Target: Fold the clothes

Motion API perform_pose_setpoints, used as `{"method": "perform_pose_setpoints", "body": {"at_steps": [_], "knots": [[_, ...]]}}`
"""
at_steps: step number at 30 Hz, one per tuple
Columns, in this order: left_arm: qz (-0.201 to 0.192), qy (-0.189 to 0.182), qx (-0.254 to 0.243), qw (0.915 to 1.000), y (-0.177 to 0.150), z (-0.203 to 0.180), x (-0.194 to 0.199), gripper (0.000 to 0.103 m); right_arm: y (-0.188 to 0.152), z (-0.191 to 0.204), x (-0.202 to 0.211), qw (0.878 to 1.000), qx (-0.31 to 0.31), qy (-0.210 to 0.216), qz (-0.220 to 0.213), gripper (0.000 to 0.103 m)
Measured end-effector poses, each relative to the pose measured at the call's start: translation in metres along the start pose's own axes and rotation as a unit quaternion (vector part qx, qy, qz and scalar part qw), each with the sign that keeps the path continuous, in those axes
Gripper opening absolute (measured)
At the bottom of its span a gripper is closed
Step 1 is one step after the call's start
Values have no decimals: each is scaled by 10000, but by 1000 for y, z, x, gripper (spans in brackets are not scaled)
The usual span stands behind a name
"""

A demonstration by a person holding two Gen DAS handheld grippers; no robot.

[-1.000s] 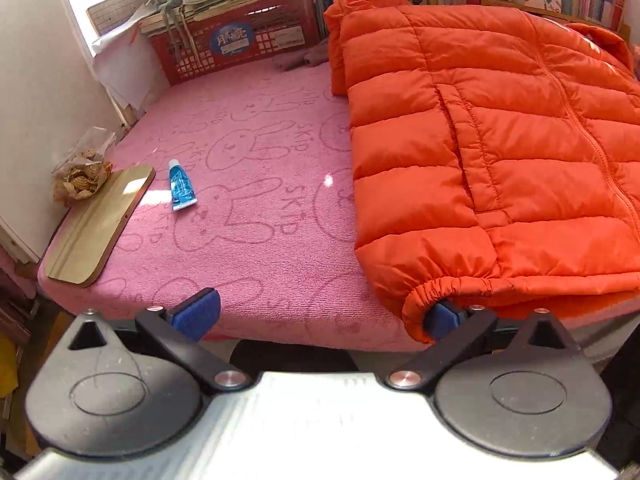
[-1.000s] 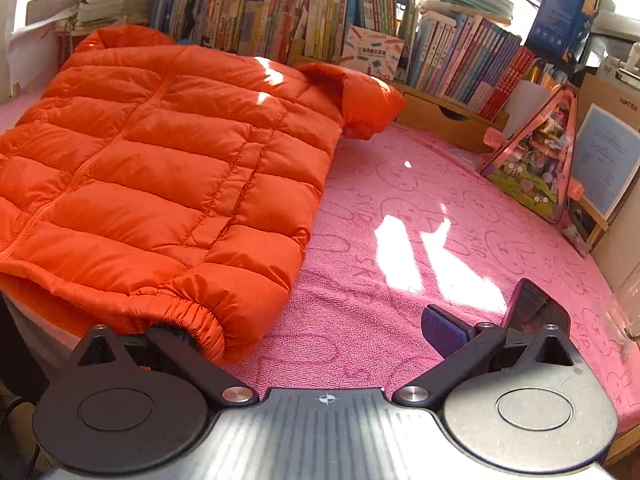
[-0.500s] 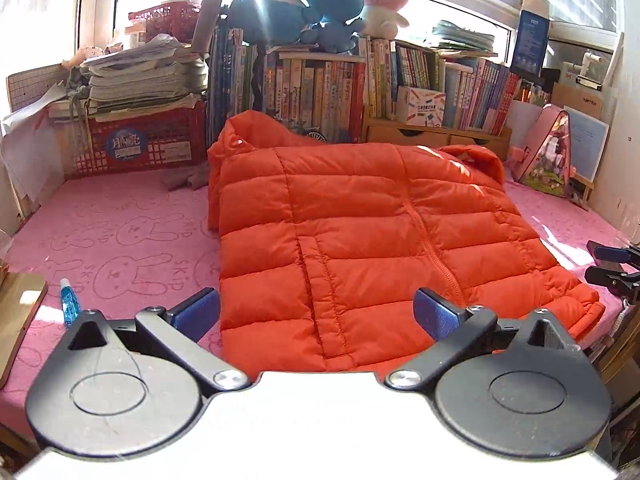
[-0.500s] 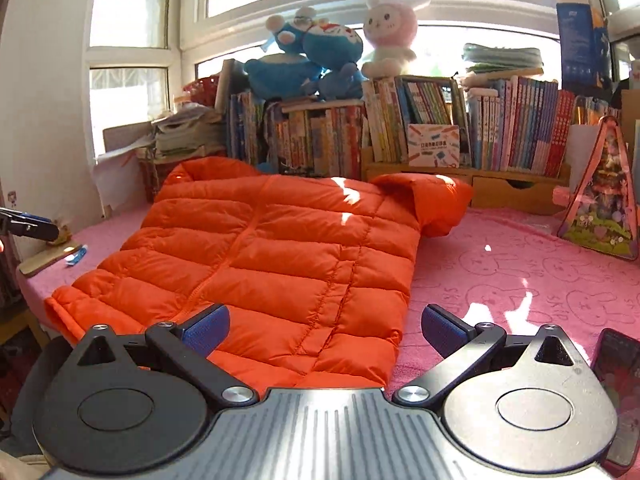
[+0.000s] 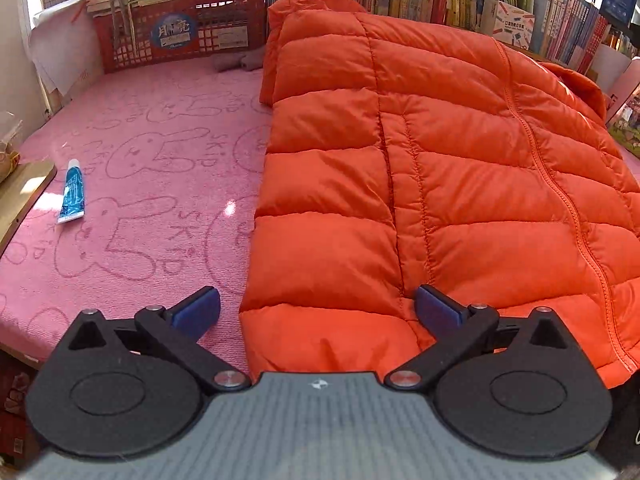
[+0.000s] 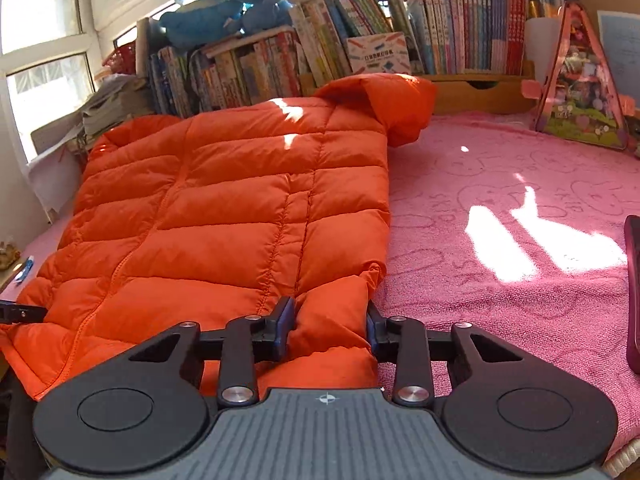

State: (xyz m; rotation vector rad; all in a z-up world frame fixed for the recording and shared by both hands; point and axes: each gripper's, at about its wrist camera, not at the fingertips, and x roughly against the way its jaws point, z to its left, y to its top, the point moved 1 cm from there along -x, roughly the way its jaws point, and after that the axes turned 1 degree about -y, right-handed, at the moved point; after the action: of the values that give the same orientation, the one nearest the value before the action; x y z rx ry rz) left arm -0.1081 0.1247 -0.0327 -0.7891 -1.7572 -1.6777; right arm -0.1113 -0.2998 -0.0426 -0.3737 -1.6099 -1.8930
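Note:
An orange puffer jacket (image 5: pixel 440 168) lies flat, zipped, on the pink rabbit-print cover (image 5: pixel 152 168), its hem at the near edge. My left gripper (image 5: pixel 316 310) is open and straddles the jacket's near left hem corner: one pad hangs over the cover, the other rests on the jacket. In the right wrist view my right gripper (image 6: pixel 330 326) has its jaws closing on the near right hem corner of the jacket (image 6: pixel 240 208). The fabric bunches up between its pads. The tip of the left gripper (image 6: pixel 20 312) shows at the left edge of that view.
A blue tube (image 5: pixel 72 194) and a wooden board (image 5: pixel 20 196) lie at the cover's left side. A red crate (image 5: pixel 180 32) and rows of books (image 6: pixel 360 56) line the back. A pink triangular toy house (image 6: pixel 580 92) and a dark red phone (image 6: pixel 634 292) sit to the right.
Both grippers have dipped toward the jacket's near hem. The right gripper's jaws have narrowed from wide open onto the right hem corner. The left gripper stays open.

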Motion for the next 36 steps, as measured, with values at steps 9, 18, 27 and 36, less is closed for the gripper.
{"method": "perform_pose_setpoints", "body": {"at_steps": [9, 18, 27, 36], "knots": [[-40, 474, -210, 9986, 12, 5, 42, 103, 7, -2, 39, 9987, 332, 187, 328, 33], [-1644, 1072, -882, 9766, 116, -40, 16, 103, 90, 55, 7, 9564, 2402, -780, -1469, 90], [-1549, 950, -565, 9817, 172, -63, -29, 103, 195, 141, -130, 9712, 2012, -33, -1274, 90], [-1233, 1027, -489, 9858, 156, -67, -46, 103, 200, 141, -220, 9865, 1584, -395, 116, 78]]}}
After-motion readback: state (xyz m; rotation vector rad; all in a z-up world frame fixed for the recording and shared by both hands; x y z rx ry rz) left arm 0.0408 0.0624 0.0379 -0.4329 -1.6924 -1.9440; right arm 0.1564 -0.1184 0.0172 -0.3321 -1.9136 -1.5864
